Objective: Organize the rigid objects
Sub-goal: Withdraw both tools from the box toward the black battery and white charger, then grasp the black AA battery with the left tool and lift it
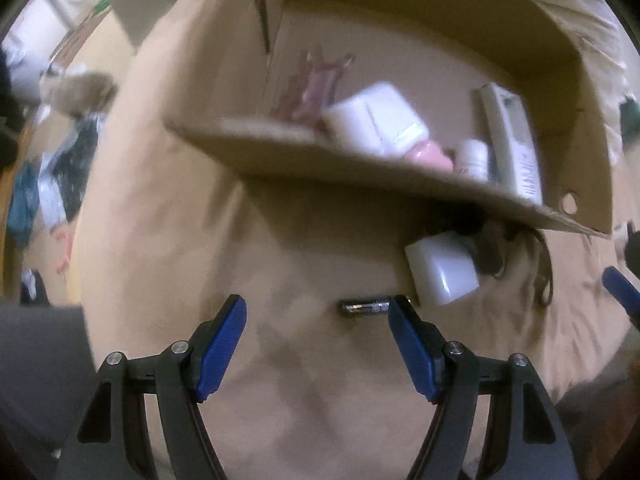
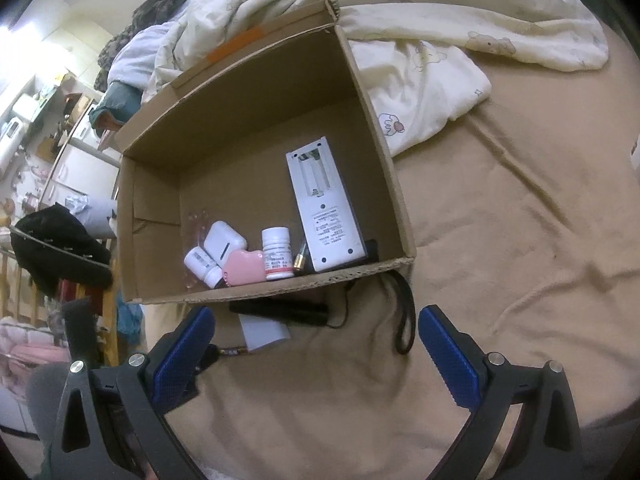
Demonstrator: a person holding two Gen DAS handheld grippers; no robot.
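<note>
cardboard box (image 2: 384, 132), remote (image 2: 326, 208), pill bottles (image 2: 276, 254) inside

The left wrist view looks straight down, close above the bed (image 1: 304, 380). The right wrist view slants down from farther off. Both share the cardboard box (image 2: 384, 152) and its contents.

Left gripper (image 1: 318, 312), black with blue pads, points straight down, jaws apart. Right gripper (image 2: 316, 332), the same make, tilts downward, jaws wide.

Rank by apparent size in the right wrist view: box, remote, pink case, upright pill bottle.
1. box
2. remote
3. pink case and upright pill bottle: look about alike, so unranked.
</note>
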